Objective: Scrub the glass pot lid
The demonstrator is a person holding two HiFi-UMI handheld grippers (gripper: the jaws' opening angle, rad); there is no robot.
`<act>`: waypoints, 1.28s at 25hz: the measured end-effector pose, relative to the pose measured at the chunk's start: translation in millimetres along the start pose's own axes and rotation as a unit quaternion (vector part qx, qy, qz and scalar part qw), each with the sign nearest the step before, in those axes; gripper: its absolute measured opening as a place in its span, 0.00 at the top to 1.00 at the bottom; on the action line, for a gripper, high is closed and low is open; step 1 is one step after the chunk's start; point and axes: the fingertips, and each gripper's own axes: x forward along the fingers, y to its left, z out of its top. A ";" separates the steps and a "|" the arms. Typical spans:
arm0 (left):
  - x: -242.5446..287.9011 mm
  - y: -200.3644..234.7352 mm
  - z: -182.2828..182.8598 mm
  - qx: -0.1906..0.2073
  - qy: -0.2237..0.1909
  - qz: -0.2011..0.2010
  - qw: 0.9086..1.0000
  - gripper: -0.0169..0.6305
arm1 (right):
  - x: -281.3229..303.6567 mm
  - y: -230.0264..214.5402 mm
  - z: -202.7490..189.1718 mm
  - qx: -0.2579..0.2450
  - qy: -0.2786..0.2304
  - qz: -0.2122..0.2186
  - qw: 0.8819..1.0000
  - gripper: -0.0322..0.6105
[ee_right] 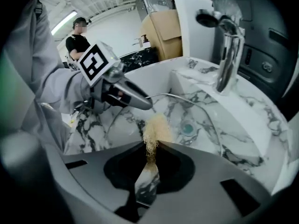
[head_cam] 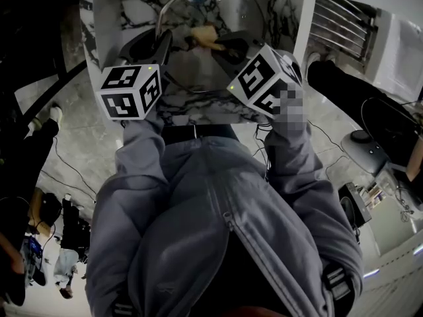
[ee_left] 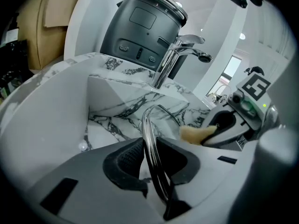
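Fingers [ee_left: 126, 160] of the left gripper [ee_left: 153, 167] clamp the glass lid [ee_left: 148, 134] by its rim, on edge in the sink [ee_left: 107, 101]; the right gripper [ee_right: 150, 160] pinches a scouring pad [ee_right: 156, 129] close by. Hard scrubbing could twist the lid from that thin grip and crack it

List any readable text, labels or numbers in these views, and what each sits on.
No words or numbers can be read.
left marker cube: black-and-white square codes, no letters.
right marker cube: the same kind of codes.
dark appliance: panel marks too small to read.
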 end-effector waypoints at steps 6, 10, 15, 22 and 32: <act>-1.8 6.3 -0.2 -0.002 0.003 0.001 1.000 0.83 | -6.2 -73.8 0.0 -0.022 0.026 -0.133 0.991 0.87; -5.4 10.6 -1.0 -0.005 0.006 0.006 1.000 0.83 | 4.5 -103.5 5.5 -0.039 0.027 -0.178 0.983 0.87; -5.5 11.8 -1.4 -0.007 0.006 0.010 1.000 0.83 | 26.0 -119.6 5.8 -0.068 0.047 -0.199 0.977 0.87; -4.2 12.7 -1.4 -0.008 0.005 0.015 1.000 0.83 | 57.0 -103.0 -8.4 -0.106 0.086 -0.161 0.977 0.87; -4.8 12.5 -0.1 -0.008 0.001 0.024 1.000 0.83 | 66.1 -25.9 -47.4 -0.106 0.138 -0.061 0.983 0.87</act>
